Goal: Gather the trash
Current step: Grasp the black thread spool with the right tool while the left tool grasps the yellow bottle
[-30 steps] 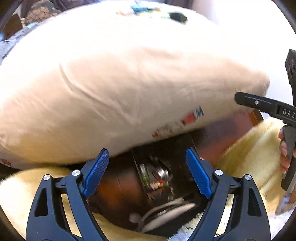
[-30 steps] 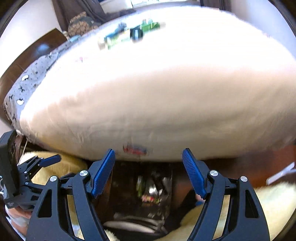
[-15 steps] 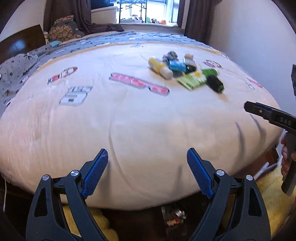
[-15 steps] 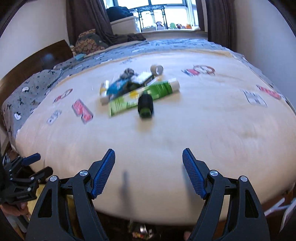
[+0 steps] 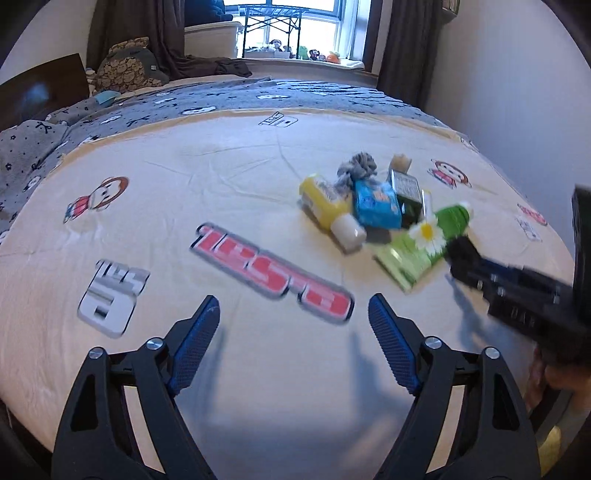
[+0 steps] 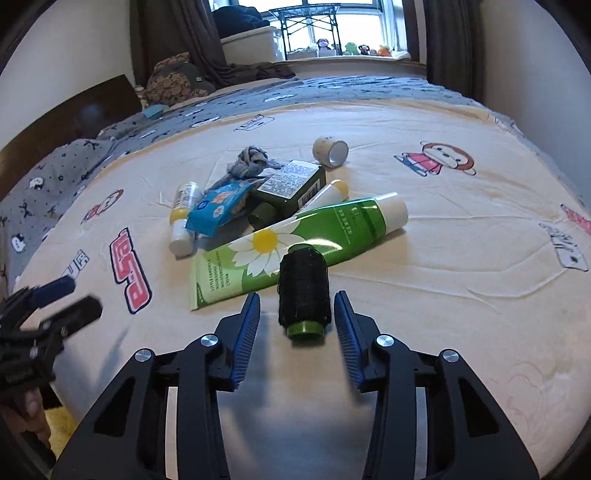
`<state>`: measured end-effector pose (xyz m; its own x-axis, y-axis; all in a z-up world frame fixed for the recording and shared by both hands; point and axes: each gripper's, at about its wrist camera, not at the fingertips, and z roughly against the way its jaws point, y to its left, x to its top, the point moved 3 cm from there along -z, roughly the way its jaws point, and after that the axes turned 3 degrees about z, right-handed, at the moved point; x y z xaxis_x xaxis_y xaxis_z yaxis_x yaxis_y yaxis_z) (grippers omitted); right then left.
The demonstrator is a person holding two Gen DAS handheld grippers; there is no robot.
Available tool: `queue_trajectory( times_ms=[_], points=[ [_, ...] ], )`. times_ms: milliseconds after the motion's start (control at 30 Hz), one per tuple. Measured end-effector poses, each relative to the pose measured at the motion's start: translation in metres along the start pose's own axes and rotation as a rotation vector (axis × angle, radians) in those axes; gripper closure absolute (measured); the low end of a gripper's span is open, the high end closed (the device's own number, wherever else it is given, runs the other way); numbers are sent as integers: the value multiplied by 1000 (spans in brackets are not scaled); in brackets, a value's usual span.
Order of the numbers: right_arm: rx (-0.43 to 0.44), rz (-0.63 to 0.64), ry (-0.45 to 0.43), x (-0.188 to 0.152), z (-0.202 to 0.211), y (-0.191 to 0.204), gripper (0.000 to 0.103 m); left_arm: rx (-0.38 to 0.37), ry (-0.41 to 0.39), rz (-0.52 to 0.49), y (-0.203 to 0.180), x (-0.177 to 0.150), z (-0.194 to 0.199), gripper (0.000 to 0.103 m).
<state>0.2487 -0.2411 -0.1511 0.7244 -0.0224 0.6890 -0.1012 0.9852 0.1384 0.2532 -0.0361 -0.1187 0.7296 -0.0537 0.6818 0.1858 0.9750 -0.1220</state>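
Right gripper (image 6: 297,317) has been closing around the black thread spool (image 6: 303,291), pads not yet touching; left gripper (image 5: 291,332) spread, empty — whole pile uncollected.

The location is a home bedroom. A bed (image 6: 424,236) carries a cream cartoon-print cover and a grey patterned sheet (image 5: 258,99). A dark wooden headboard (image 6: 62,122), curtained window (image 6: 332,22) and small toys on the sill (image 6: 354,48) confirm it.
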Motion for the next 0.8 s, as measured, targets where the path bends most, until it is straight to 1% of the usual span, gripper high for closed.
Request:
queue_trajectory(
  times_ms=[100, 133, 167, 200, 267, 367, 467, 667, 800],
  points=[
    [-12, 16, -3, -2, -5, -1, 69, 1, -9, -16, -9, 19, -15, 34],
    [-15, 20, -4, -2, -6, -1, 71, 2, -7, -20, -12, 22, -19, 35],
    [-20, 23, -8, -2, -6, -1, 74, 4, 2, -27, -16, 27, -28, 37],
    [-16, 23, -7, -2, -6, -2, 76, 3, 11, -33, -20, 28, -33, 40],
    [-8, 20, -6, -3, -6, -3, 76, 6, 37, -53, -27, 30, -45, 44],
    [2, 8, -3, -3, -5, -5, 76, 11, 61, -69, -35, 32, -59, 45],
    [2, 5, -4, -2, -5, -5, 76, 38, 76, -73, -39, 39, -73, 47],
    [7, 5, -4, -2, -5, -5, 76, 89, 111, -53, -40, 58, -102, 59],
    [12, 5, -5, -2, -5, -7, 76, 87, 131, -29, -37, 68, -109, 62]
  ],
)
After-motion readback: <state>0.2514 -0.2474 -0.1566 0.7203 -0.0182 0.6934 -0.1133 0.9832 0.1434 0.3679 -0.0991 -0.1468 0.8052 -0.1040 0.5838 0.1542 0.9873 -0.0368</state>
